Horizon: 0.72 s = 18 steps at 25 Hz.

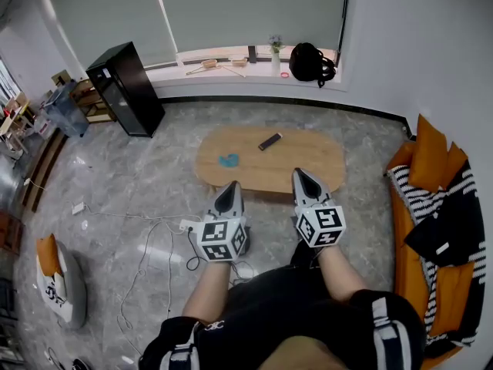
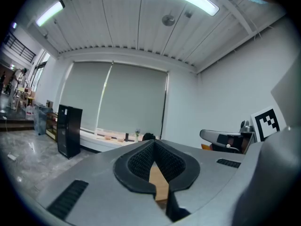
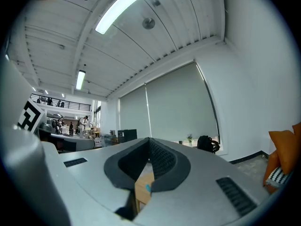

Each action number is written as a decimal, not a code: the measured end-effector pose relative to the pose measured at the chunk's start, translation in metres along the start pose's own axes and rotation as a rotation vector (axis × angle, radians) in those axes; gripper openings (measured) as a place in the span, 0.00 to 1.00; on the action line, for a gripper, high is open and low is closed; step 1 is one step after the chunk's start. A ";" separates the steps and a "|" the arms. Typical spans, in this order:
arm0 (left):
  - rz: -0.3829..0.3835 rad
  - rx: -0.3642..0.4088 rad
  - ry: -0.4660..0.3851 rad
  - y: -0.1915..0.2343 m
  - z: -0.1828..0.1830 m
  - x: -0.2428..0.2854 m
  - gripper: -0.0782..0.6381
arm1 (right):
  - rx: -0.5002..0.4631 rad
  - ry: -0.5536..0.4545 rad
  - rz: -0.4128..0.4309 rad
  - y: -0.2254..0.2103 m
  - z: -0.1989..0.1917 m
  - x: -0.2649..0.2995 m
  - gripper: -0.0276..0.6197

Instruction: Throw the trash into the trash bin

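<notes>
Both grippers point roughly level toward the oval wooden tabletop (image 1: 308,156). The left gripper (image 1: 231,185) has its jaws together with nothing between them, and so does the right gripper (image 1: 300,173). The trash (image 1: 228,160), a small crumpled blue scrap, lies flat on the tabletop just ahead of the left jaws' tips and ahead-left of the right ones. It is slightly longer across their line than along it (too rumpled to show any pointing end). A dark remote (image 1: 269,141) lies farther ahead, slanted.

table (image 1: 308,156): light wood | trash (image 1: 228,160): blue | cabinet (image 1: 125,89): black | sofa (image 1: 400,264): orange | floor (image 1: 154,176): grey marbled
</notes>
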State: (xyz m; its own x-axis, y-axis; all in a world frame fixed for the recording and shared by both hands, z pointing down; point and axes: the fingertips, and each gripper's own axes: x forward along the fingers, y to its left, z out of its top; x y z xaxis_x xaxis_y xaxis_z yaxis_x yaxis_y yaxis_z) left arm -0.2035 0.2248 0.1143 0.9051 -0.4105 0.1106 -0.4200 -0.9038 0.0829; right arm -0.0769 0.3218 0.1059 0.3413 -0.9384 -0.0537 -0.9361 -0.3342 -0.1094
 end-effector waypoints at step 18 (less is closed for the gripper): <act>0.080 -0.040 0.028 0.006 0.014 0.280 0.13 | 0.013 0.045 0.058 -0.205 -0.005 0.205 0.06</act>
State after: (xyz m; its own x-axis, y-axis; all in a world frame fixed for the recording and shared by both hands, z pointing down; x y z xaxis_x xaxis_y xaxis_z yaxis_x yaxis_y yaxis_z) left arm 0.0478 0.1028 0.1317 0.8668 -0.4767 0.1463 -0.4934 -0.8625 0.1124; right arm 0.1851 0.1972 0.1226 0.2820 -0.9593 -0.0158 -0.9529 -0.2781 -0.1207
